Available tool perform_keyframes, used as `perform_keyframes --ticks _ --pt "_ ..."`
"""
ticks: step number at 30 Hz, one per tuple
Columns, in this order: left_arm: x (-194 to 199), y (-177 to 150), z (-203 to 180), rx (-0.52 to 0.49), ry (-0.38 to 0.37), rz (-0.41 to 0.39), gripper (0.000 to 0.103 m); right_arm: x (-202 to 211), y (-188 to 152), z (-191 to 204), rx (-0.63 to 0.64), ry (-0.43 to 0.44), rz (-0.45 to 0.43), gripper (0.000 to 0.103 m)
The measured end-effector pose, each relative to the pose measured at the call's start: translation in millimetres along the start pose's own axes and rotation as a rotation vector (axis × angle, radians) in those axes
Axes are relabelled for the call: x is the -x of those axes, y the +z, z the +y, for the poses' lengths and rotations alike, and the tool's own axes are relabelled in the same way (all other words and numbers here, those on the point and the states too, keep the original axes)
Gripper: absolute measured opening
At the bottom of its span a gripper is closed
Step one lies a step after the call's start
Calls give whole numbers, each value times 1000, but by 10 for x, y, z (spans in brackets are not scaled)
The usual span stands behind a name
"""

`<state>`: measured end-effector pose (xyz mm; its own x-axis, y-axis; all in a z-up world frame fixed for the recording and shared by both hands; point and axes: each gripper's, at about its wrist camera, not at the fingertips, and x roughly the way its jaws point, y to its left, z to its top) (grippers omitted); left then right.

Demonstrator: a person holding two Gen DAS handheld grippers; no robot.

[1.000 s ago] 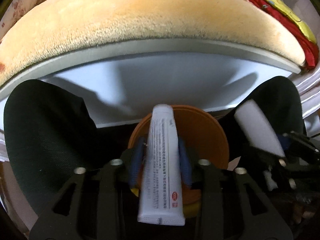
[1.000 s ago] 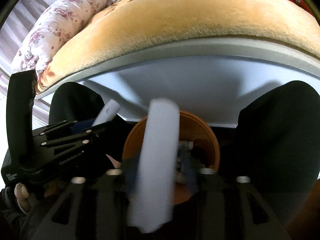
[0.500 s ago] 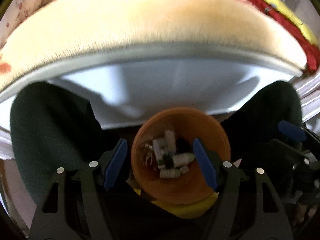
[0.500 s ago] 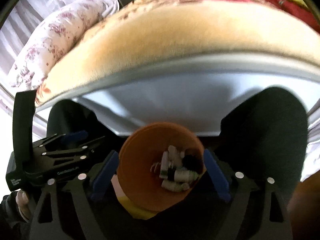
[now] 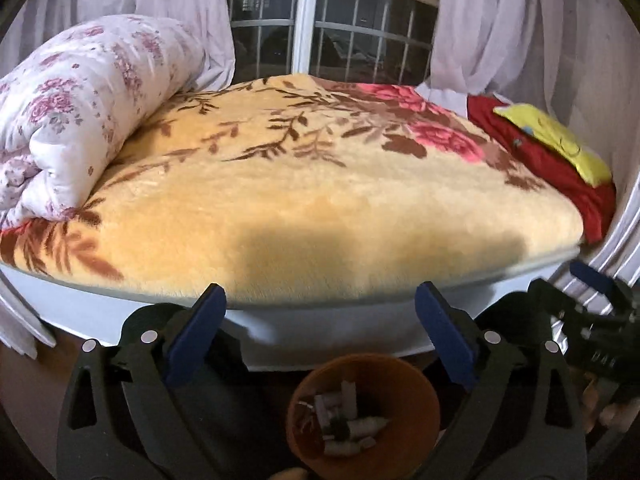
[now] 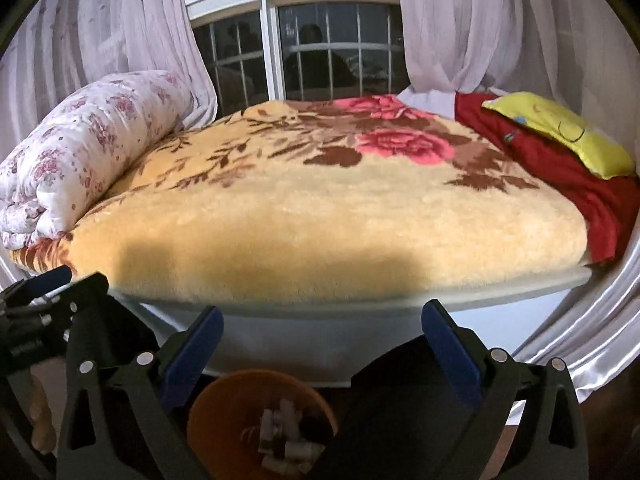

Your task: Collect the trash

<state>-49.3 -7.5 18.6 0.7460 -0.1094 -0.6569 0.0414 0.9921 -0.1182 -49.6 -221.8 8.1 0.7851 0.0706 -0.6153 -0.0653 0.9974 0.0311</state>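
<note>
- Below both tongs, at the foot of the bed (image 5: 320, 208), an orange bin (image 5: 404, 384) is sitting on the floor, holding several small white tubes and scraps (image 5: 348, 424).
- A second ago each pair of tongs was gripping a white tube over the bin; now neither is carrying anything, so both tubes appear to have dropped in.
- The left tongs (image 5: 320, 334) are opening wide, blue pads (image 5: 192, 336) well apart, with nothing between them; the bin is showing through the gap.
- The right tongs (image 6: 322, 350) are likewise spreading to their widest, empty, with the bin (image 6: 224, 408) low and left of centre in their view.
- Both views are now taking in the whole bed rather than only its edge, so the tongs are lifting and tilting up away from the bin.
- The bed's yellow flowered blanket (image 6: 320, 208) is looking free of litter; a rolled floral quilt (image 5: 76, 112) is lying at the left and a red cloth (image 6: 568, 176) with a yellow cushion (image 6: 560, 132) at the right.
- Judging from this, one drop-off is done, and the person is probably scanning for more trash; none is showing on the blanket.
</note>
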Motion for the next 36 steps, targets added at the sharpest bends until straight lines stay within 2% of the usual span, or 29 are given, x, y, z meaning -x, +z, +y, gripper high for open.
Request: perform_keyframes --ticks 6,14,36 --pt "37 55 34 8 47 -32 93 33 -7 104 10 8 -19 98" --pt "-8 54 69 15 62 -22 93 28 -37 127 16 16 -10 98" --pt "-64 -18 110 5 63 -4 93 9 -73 106 -1 22 6 98"
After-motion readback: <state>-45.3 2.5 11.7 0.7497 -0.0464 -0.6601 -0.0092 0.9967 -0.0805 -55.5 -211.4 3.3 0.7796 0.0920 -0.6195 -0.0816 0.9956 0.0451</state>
